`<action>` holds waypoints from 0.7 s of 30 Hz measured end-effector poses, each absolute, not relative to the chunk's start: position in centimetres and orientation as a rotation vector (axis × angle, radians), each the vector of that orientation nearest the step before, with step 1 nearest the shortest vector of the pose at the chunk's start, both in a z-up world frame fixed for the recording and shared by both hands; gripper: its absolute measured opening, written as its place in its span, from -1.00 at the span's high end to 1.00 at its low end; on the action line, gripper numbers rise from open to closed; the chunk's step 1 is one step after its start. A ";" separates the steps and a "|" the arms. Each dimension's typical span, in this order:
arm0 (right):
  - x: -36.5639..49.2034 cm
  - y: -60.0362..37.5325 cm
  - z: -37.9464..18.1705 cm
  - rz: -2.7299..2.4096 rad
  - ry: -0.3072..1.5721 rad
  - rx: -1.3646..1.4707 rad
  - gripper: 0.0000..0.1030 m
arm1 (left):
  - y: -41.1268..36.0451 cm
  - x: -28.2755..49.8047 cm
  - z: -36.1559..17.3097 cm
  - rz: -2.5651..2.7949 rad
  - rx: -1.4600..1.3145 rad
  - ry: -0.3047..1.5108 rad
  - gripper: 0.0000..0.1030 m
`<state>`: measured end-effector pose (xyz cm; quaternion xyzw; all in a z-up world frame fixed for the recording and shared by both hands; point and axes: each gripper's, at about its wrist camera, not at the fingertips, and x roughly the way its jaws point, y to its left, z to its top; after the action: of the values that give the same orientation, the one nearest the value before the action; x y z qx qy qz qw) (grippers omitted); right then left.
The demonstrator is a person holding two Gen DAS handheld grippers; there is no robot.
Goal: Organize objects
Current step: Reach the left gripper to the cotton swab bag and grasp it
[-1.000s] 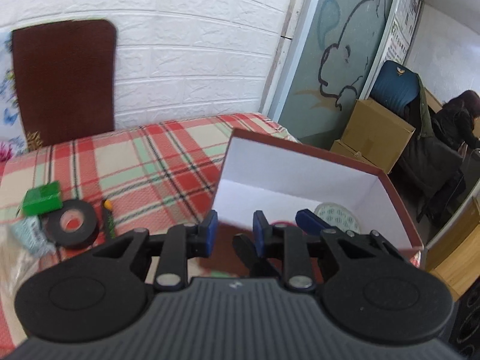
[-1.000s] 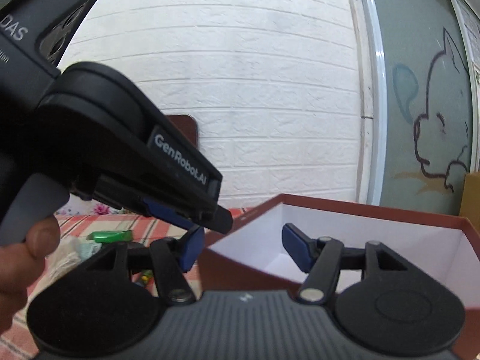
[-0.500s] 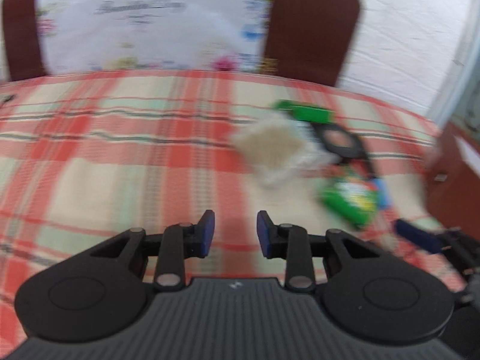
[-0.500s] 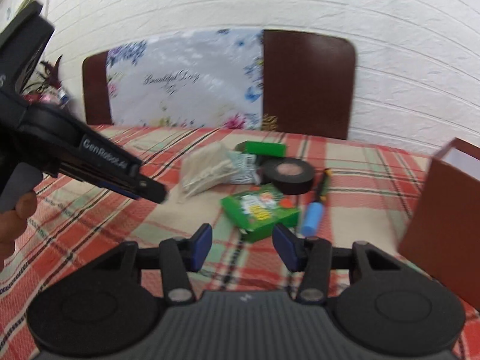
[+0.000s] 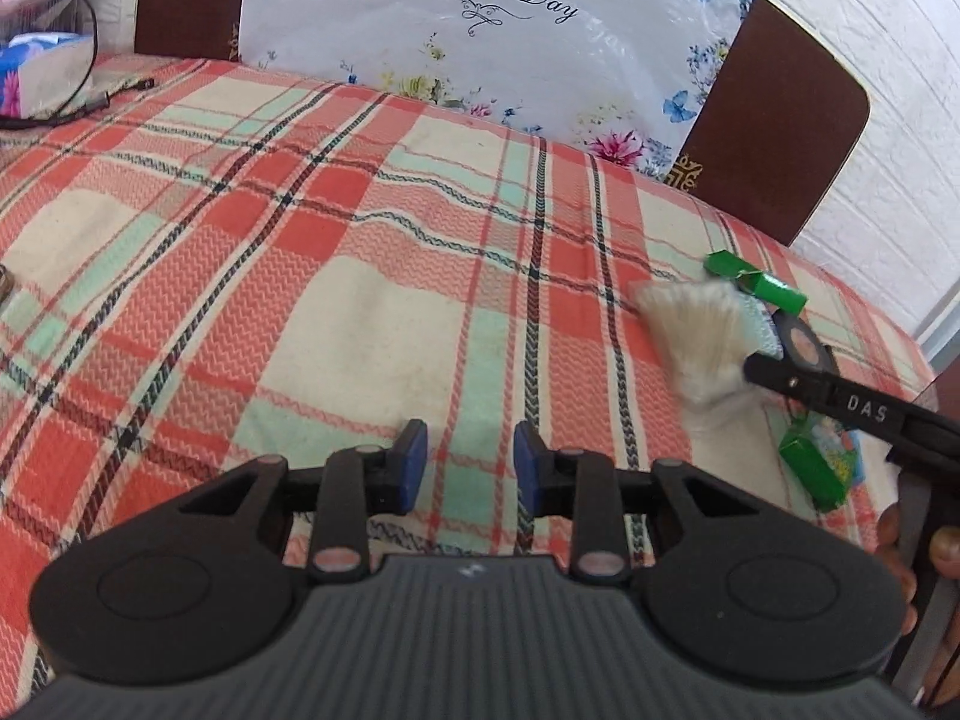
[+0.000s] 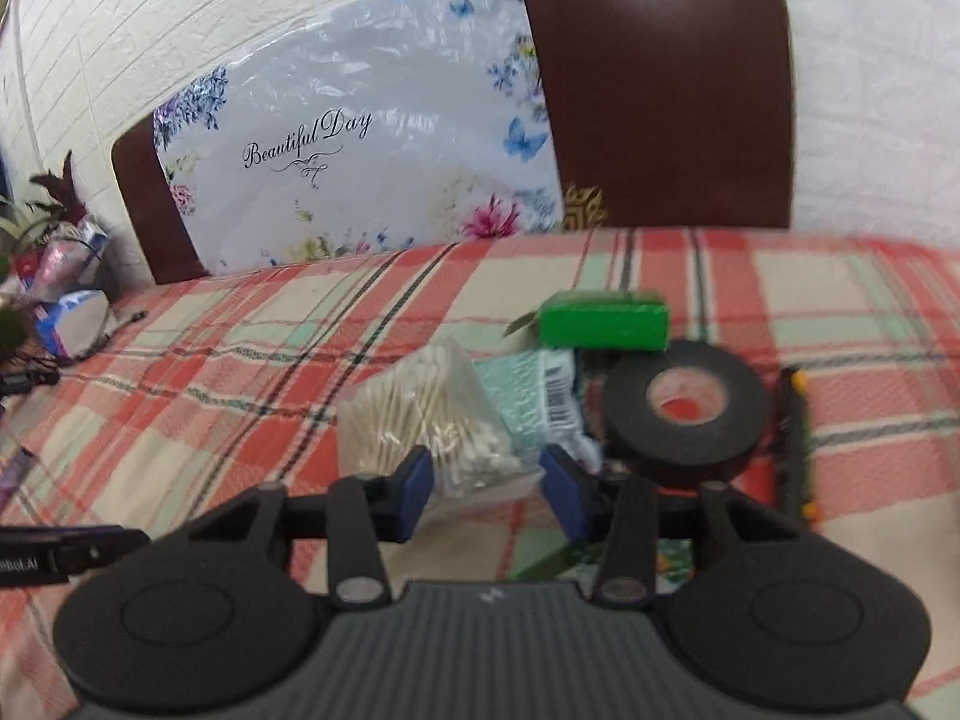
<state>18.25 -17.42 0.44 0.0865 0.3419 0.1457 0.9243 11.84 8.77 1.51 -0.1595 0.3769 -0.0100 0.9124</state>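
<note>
Left gripper [image 5: 471,459]: one, hovering with jaws apart, gripping nothing.
Right gripper [image 6: 486,489]: one, jaws parted, framing one cotton swab bag [image 6: 420,414].
Tape roll [image 6: 684,414]: one, lying beside one green box [image 6: 603,321].

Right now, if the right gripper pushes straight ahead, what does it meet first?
Most likely the bag of cotton swabs, framed between the open right gripper; depth is hard to judge.

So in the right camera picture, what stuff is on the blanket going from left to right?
Bag of cotton swabs → pale teal packet → black tape roll → dark pen with yellow ends. The green box sits farther back, above the packet and tape.
</note>
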 end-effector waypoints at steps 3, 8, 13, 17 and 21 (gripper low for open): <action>16.2 -16.9 0.7 0.392 0.737 0.267 0.74 | 9.1 11.6 1.7 -0.077 -0.401 0.797 0.34; 10.4 -18.1 1.1 0.471 0.783 0.383 0.78 | 7.9 10.5 3.0 -0.184 -0.427 0.787 0.30; 4.6 -20.3 0.8 0.466 0.805 0.377 0.66 | 5.3 9.7 3.9 -0.289 -0.365 0.796 0.17; 1.9 -20.1 1.0 0.420 0.770 0.260 -0.12 | 2.8 9.6 3.3 -0.333 -0.314 0.830 -0.12; 2.2 -18.8 0.8 0.432 0.755 0.144 -0.17 | 0.9 10.1 2.1 -0.354 -0.291 0.899 -0.27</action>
<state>2.16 -18.82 0.75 0.0698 0.3654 0.2092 0.9043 10.06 0.91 2.08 -0.1395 0.4307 -0.1696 0.8754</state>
